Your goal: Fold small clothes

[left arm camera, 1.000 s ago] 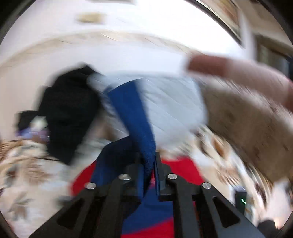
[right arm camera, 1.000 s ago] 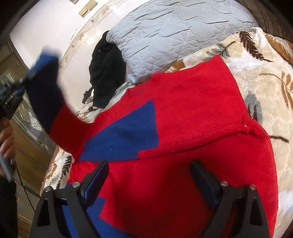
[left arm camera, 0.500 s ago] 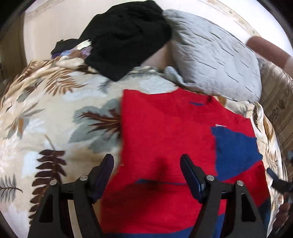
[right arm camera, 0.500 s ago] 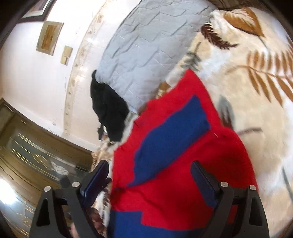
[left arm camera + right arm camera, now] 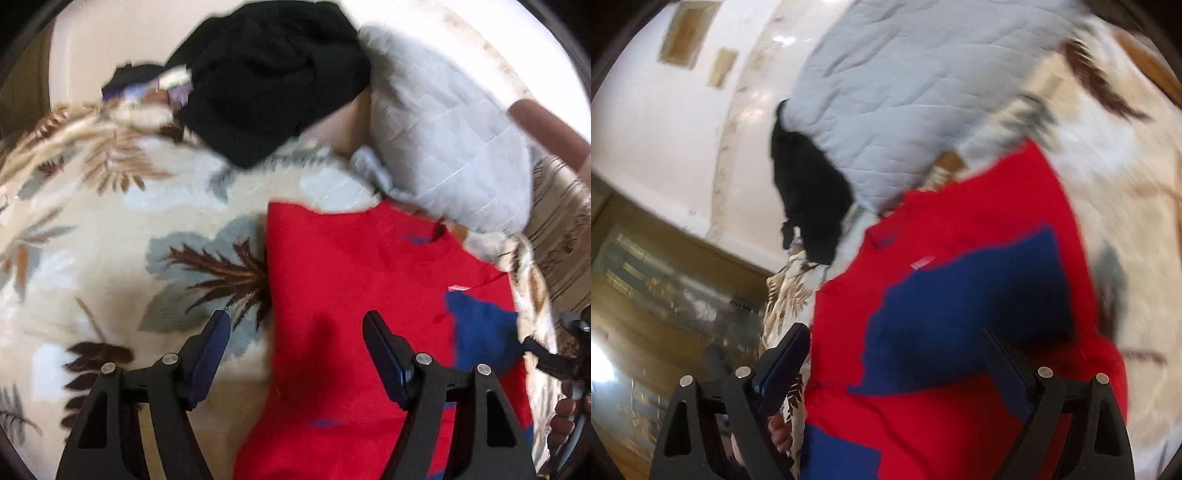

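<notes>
So the sweater (image 5: 354,295) is lying flat on the leafy blanket (image 5: 110,258), collar pointing up toward the grey pillow (image 5: 443,140), red body with a blue sleeve (image 5: 967,306) sitting folded in across the front. That's why it's looking so tidy on one side: the sleeve is already tucked over the chest instead of trailing off the edge.

The left gripper (image 5: 297,350) is hanging over the sweater's left edge with its jaws spread wide and nothing between them. They've just been opening, and there's only blanket and red knit showing in the gap, so it's not gripping anything right now. Probably lining up on that side for the next fold, but that's a guess.

The right gripper (image 5: 897,369) is also gaping wide and empty, hovering over the blue sleeve, most likely just keeping clear.

A black garment (image 5: 269,74) is sitting bunched near the pillow, well away from the action. Both views are a bit blurry.
</notes>
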Demonstrator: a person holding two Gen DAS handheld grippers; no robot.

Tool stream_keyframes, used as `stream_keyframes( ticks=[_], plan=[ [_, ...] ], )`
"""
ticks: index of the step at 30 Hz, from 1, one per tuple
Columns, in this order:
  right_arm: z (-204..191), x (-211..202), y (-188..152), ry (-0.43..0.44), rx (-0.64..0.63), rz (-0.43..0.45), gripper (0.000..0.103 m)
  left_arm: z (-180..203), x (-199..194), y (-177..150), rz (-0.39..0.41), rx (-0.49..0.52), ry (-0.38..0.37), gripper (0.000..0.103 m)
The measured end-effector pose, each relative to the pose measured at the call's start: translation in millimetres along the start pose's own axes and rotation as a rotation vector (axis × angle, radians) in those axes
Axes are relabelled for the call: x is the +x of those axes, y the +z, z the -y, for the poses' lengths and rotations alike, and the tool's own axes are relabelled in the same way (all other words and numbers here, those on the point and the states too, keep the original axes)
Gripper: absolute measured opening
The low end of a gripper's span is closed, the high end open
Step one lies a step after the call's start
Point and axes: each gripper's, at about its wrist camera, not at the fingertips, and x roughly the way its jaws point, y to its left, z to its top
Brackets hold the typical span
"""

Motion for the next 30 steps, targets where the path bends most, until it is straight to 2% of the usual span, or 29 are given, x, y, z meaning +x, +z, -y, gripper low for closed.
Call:
stream_keyframes(
  ticks=[1, 2, 3, 4, 7, 10, 15, 20, 22, 24, 28, 30],
  plan=[
    [16.9, 13.6, 3.0, -0.100, 0.012, -0.032, 0.094, -7.5, 23.0, -1.9, -0.089, -0.023, 0.046, 0.074],
    [35.9, 20.0, 2.5, -0.133, 0.070, -0.041, 0.090, -12.5, 27.7, -2.3, -0.059, -0.036, 0.033, 0.076],
    [38.5, 11.8, 1.5, -0.097, 0.087, 0.001, 0.090, -9.8, 23.7, -2.2, -0.032, -0.019, 0.043, 0.076],
    [32.5, 4.8, 1.6, -0.090, 0.079, 0.012, 0.090, -5.3, 19.3, -2.5, -0.037, 0.006, 0.067, 0.076],
    [9.4, -22.2, -10.7, -0.095, 0.032, 0.024, 0.090, -5.6, 0.4, -8.1, -0.013, -0.002, 0.072, 0.075],
    [13.3, -54.0, -38.1, -0.097, 0.072, 0.009, 0.090, -11.2, -27.8, -29.4, -0.027, -0.022, 0.000, 0.075],
    [40.1, -109.0, -105.0, -0.173, 0.103, -0.062, 0.090, -19.3, -93.0, -108.3, -0.074, -0.015, -0.109, 0.079],
    [46.8, -153.7, -169.5, -0.148, 0.153, -0.100, 0.091, -25.5, -136.2, -185.0, -0.156, -0.033, -0.197, 0.079],
    [49.8, -161.1, -190.2, -0.131, 0.154, -0.106, 0.091, -23.6, -149.1, -207.2, -0.157, -0.027, -0.219, 0.081],
    [48.2, -163.0, -201.7, -0.139, 0.132, -0.118, 0.091, -22.7, -151.8, -219.2, -0.163, -0.035, -0.221, 0.081],
    [43.9, -162.6, -209.3, -0.090, 0.136, -0.130, 0.091, -14.9, -154.3, -218.9, -0.169, -0.024, -0.201, 0.081],
    [44.0, -160.5, -215.5, -0.106, 0.123, -0.139, 0.091, -11.9, -159.2, -220.5, -0.156, -0.023, -0.204, 0.081]
  ],
)
